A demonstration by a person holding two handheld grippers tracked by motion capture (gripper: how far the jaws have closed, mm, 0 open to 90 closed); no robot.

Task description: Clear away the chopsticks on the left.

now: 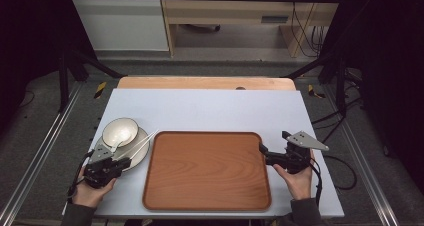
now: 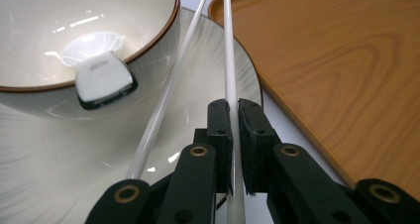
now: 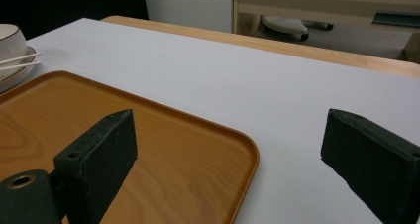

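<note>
The left gripper (image 2: 233,110) pinches one white chopstick (image 2: 229,60) over the plate (image 2: 59,184). The other chopstick (image 2: 168,90) lies just beside it on the plate. A bowl (image 2: 148,40) with a spoon (image 2: 104,78) sits on the plate, left of the tray (image 1: 207,168). The right gripper (image 3: 225,154) is wide open at the tray's right edge
</note>
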